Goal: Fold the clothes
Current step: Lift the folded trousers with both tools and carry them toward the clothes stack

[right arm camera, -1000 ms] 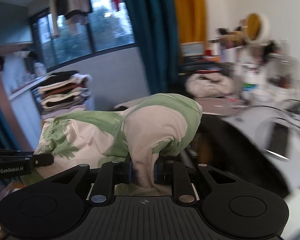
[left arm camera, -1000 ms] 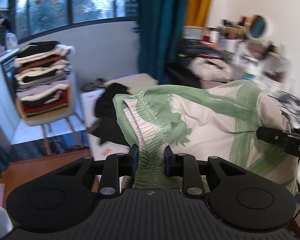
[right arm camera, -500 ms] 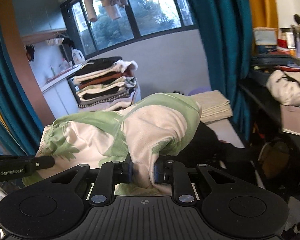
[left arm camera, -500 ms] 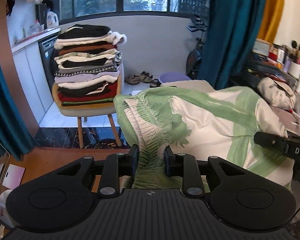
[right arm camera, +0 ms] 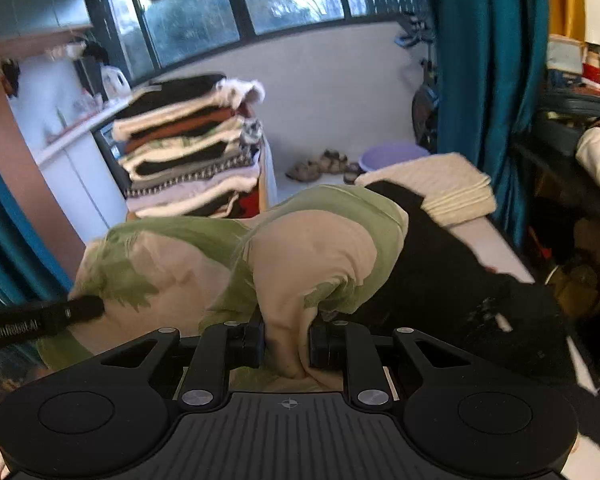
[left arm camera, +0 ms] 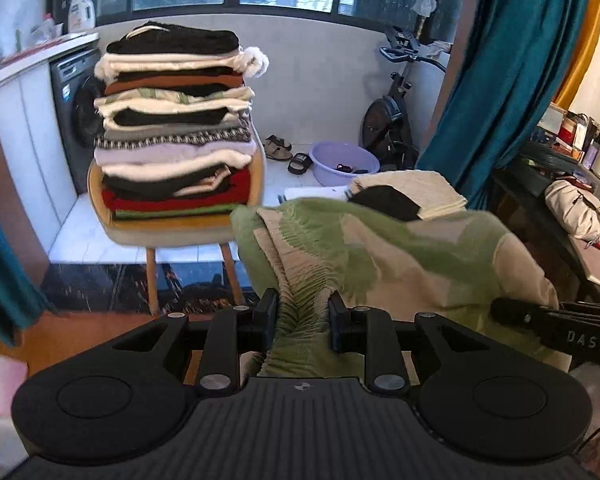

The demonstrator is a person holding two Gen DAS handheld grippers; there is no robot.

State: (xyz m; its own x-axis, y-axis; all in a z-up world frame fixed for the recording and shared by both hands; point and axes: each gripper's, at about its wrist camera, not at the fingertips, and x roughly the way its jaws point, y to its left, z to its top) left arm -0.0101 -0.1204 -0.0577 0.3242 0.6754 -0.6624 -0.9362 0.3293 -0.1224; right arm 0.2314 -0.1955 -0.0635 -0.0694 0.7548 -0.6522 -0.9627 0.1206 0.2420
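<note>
My left gripper (left arm camera: 302, 322) is clamped on the garment's (left arm camera: 400, 252) ribbed edge; my right gripper (right arm camera: 286, 340) is clamped on its cream end. The garment hangs between them, long axis gripper to gripper. The stack (left arm camera: 176, 128) on the chair (left arm camera: 168, 228) lies ahead-left, nearer my left, so I judge that side leads.

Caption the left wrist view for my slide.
Left claw grips a green-and-cream garment, facing a chair stacked with folded clothes.
</note>
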